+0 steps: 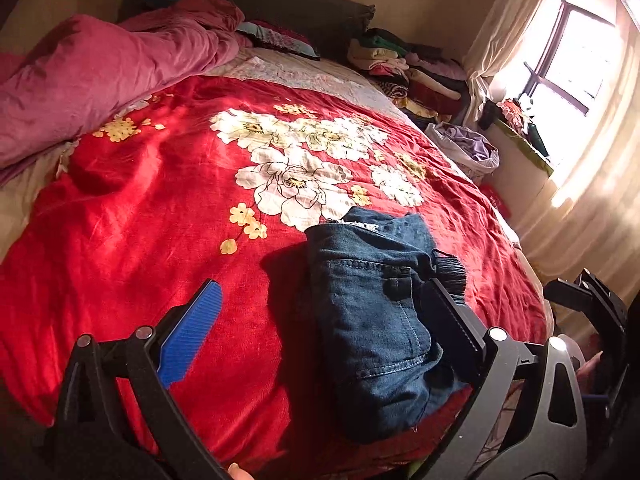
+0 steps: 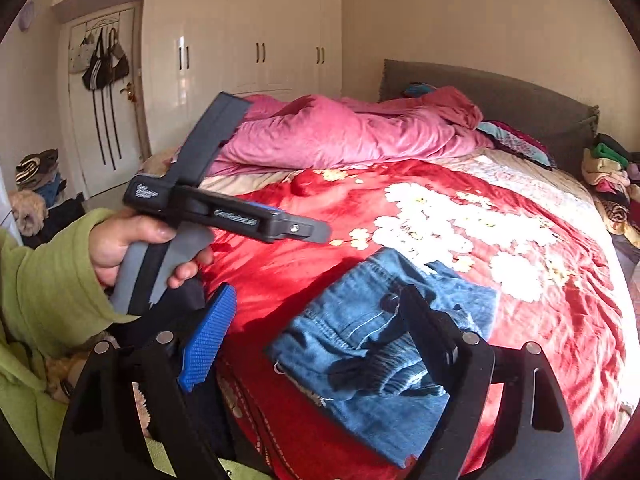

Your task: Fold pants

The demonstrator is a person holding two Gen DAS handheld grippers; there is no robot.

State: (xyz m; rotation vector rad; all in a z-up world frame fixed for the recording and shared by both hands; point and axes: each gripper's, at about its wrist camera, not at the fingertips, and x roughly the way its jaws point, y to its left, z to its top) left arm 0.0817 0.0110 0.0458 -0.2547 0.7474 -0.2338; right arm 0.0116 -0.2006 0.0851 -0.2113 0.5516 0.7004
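Left wrist view first: the left gripper [image 1: 320, 312] has its jaws spread wide with nothing pinched, one blue ribbed pad [image 1: 192, 336] out over the red blanket [image 1: 160, 200] and the other finger in front of the jeans. The folded jeans [image 1: 372, 320] lie as a compact dark denim bundle on the blanket, just below the big white flower print [image 1: 296, 160] and toward the near edge of the bed. There's a small white tag with writing at the top edge of the jeans, but it's too small to read. Past the flower print sits a pink duvet [image 1: 100, 80] bunched up on the left, and a pile of clothes [image 1: 408, 72] is stacked on the far right side near the window [image 1: 568, 52]. Right wrist view: the right gripper [image 2: 316, 320] is also spread wide and empty, its fingers sitting above the jeans [image 2: 372, 352], which look lighter blue from here, with a dark ribbed cuff showing. To the left of the jeans a hand [image 2: 132, 248] in a green sleeve [image 2: 52, 280] holds the left gripper's grey handle; that gripper's black body has pale lettering on it, way too blurry to make out. White wardrobes [image 2: 240, 40] and a door with bags [image 2: 104, 64] hanging on it stand behind the bed.
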